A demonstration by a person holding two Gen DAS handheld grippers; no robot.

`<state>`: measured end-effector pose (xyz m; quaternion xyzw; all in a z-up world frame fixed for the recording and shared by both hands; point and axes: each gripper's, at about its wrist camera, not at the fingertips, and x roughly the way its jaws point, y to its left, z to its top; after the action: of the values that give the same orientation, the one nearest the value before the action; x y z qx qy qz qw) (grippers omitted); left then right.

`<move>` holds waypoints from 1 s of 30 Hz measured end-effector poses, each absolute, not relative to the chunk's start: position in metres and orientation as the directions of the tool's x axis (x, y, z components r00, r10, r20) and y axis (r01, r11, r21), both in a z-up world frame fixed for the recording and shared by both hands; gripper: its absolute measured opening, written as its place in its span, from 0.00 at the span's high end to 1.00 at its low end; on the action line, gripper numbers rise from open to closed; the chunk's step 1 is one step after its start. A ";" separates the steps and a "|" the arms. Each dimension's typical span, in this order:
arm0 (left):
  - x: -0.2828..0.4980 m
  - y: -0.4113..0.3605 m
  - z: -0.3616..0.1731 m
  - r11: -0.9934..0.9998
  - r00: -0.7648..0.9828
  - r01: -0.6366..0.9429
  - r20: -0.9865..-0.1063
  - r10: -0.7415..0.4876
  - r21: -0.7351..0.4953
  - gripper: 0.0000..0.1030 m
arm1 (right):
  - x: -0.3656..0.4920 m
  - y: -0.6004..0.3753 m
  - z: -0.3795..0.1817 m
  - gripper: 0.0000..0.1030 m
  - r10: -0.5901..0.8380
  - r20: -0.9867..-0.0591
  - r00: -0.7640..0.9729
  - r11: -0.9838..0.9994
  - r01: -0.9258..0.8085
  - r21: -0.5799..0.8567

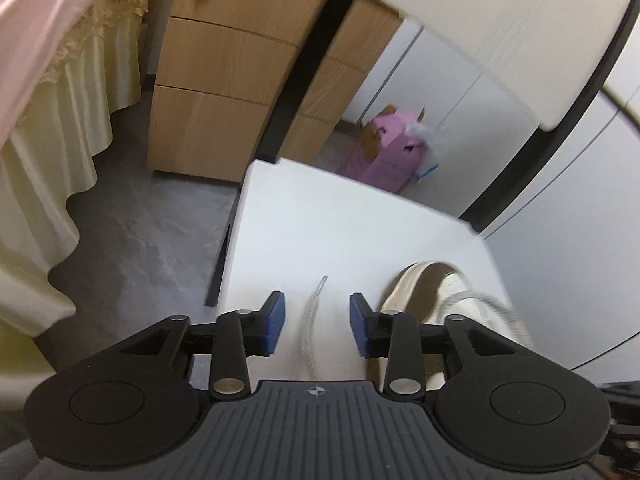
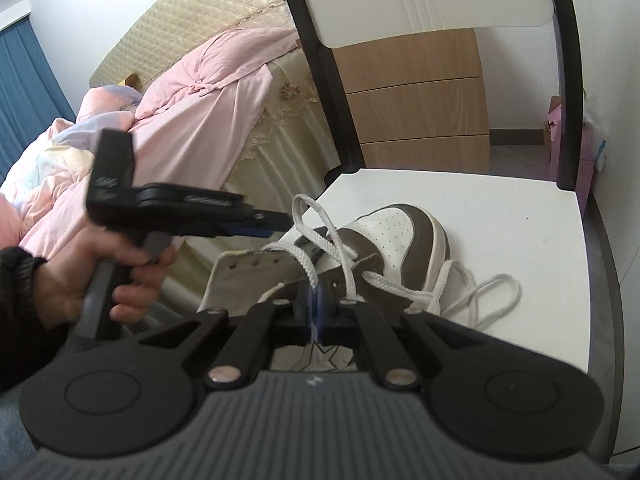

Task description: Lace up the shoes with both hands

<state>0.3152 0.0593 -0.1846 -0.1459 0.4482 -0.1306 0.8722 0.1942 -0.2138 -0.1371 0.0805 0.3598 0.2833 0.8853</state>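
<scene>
On the white chair seat (image 2: pixel 500 216), where the shoe (image 2: pixel 404 240) lies, the right gripper (image 2: pixel 314 300) pinches the lace (image 2: pixel 320 248) while the left gripper (image 1: pixel 316 322) stands open around its free end (image 1: pixel 310 328), best closed near the tip.

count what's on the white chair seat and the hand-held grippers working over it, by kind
shoe: 1
white shoelace: 1, as far as the frames show, threaded through the shoe with loose loops on the chair seat
hand-held grippers: 2, the left hand-held gripper open over a lace end, the right hand-held gripper shut on the lace
total: 4
</scene>
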 end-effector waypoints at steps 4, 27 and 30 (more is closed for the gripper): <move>0.321 0.048 -0.195 0.944 0.535 0.122 -0.781 -0.323 -0.307 0.72 | 0.193 -0.220 -0.138 0.96 0.571 -0.578 0.583 0.819 -0.454 0.351; 0.315 0.060 -0.180 0.971 0.659 0.056 -0.722 -0.210 -0.231 1.00 | 0.193 -0.306 -0.126 0.51 0.569 -0.312 0.761 0.721 -0.279 0.634; 0.314 0.071 -0.175 0.969 0.678 0.023 -0.708 -0.196 -0.245 1.00 | 0.205 -0.319 -0.133 0.51 0.459 -0.387 0.800 0.771 -0.141 0.621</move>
<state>0.3144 0.0710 -0.1750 -0.1086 0.3966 -0.0602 0.9095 0.2050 -0.3189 -0.1328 0.2949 0.2692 0.1664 0.9016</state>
